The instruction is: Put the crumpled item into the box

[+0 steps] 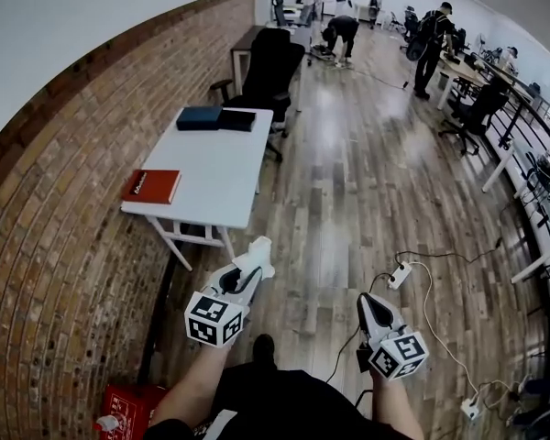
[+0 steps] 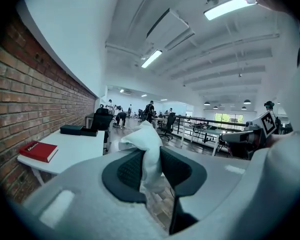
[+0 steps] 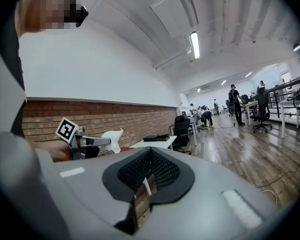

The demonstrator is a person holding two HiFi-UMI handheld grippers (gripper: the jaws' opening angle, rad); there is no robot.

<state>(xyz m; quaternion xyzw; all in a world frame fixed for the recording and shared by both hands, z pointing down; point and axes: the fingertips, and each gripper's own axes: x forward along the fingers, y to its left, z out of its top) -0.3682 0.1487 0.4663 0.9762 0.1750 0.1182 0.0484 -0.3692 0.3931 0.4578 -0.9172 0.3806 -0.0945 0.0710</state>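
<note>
My left gripper (image 1: 259, 262) is shut on a white crumpled item (image 1: 260, 250), held in the air above the wooden floor just short of the white table (image 1: 222, 186). In the left gripper view the crumpled item (image 2: 147, 149) stands pinched between the two dark pads and sticks out above them. My right gripper (image 1: 366, 301) hangs to the right at about the same height, its jaws together and empty. The right gripper view shows the left gripper (image 3: 90, 142) with the white item (image 3: 112, 136) at its tip. Two flat dark boxes (image 1: 216, 117) lie at the table's far end.
A red book (image 1: 151, 186) lies on the table's near left corner. The brick wall (image 1: 64, 246) runs along the left, with a red box (image 1: 128, 409) on the floor beside it. A black office chair (image 1: 270, 67) stands behind the table. Power strips and cables (image 1: 401, 275) lie on the floor at right.
</note>
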